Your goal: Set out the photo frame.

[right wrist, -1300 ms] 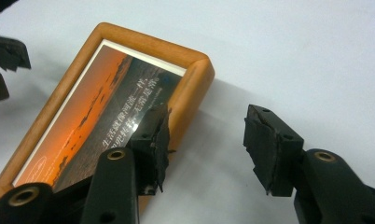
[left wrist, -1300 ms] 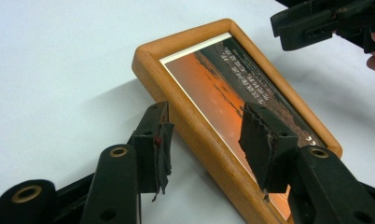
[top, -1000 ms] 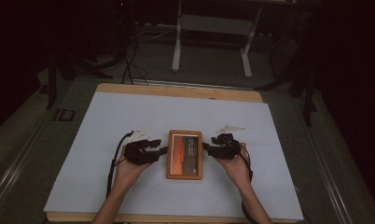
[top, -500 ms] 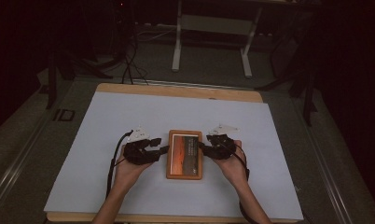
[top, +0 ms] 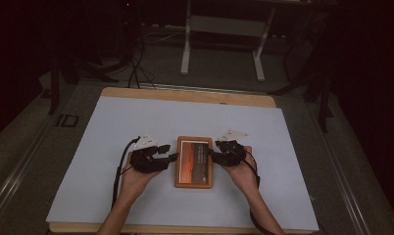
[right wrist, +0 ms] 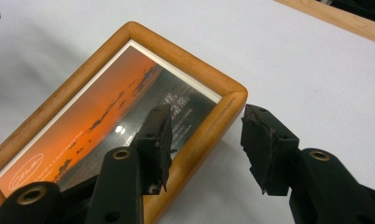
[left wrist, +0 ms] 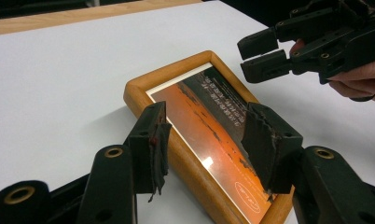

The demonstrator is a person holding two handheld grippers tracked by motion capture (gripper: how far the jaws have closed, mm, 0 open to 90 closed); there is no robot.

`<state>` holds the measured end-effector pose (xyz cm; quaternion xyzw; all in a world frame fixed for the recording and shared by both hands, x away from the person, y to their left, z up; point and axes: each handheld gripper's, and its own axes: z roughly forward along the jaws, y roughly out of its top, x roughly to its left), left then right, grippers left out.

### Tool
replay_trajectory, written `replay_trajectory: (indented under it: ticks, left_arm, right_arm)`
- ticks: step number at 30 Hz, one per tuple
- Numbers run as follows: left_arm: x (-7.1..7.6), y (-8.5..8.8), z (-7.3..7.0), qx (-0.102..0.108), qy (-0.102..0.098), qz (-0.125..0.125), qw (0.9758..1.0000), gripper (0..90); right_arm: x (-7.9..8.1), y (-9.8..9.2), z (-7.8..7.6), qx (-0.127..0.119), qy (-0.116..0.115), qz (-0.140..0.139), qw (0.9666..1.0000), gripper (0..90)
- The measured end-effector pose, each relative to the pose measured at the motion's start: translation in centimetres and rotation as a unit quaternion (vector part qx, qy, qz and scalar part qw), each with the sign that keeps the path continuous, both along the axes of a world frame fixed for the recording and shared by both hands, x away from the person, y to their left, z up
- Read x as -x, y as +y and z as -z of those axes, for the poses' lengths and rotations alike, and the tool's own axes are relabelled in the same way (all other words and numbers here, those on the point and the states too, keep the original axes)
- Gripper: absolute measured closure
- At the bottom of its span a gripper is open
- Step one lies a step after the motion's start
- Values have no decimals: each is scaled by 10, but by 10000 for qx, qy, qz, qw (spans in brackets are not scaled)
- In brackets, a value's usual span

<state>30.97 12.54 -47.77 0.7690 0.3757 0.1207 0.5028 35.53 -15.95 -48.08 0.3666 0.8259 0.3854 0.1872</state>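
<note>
Nearest the person, two forearms come in from the bottom edge of the high view, each hand holding a gripper level with a wooden picture frame that lies flat on the white table.

The left gripper sits at the frame's left long edge. In the left gripper view its jaws straddle that wooden rail, one pad over the table side and the other over the glass, with clear air on both sides. These jaws have just been opening a little, with the rail between them but not pinched, so this gripper is released.

The right gripper is at the frame's right edge, near the far corner. In the right gripper view its jaws also stand apart across the rail, one over the orange sunset print and one outside above the table, touching nothing. It is released too.

Compared with a second ago, the frame lies in the same place and both hands have hardly shifted. I judge that the grasp has not been made: both grippers are lined up on opposite rails, and closing on them would be needed before the frame could be lifted.

Beyond the frame the table is bare to its wooden far edge, with dark floor and a white stand behind.
</note>
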Motion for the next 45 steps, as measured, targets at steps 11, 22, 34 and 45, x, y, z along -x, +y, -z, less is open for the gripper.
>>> replay_trajectory:
  ticks: [11, 22, 34, 45]
  left_arm:
    - [4, -2, -1, 18, -17, -10, 10000, 493]
    - [7, -5, -1, -43, -52, 24, 10000, 489]
    - [8, -9, 0, -103, -6, 108, 9999, 491]
    - [6, -2, -1, 143, 235, 152, 9995, 533]
  right_arm:
    - [-2, 4, 3, 35, -61, -84, 9999, 570]
    - [-1, 6, 4, -136, -167, -158, 9996, 757]
    - [-3, 10, 13, -59, -263, -155, 9995, 900]
    - [-6, 17, 19, -60, -187, -195, 9996, 899]
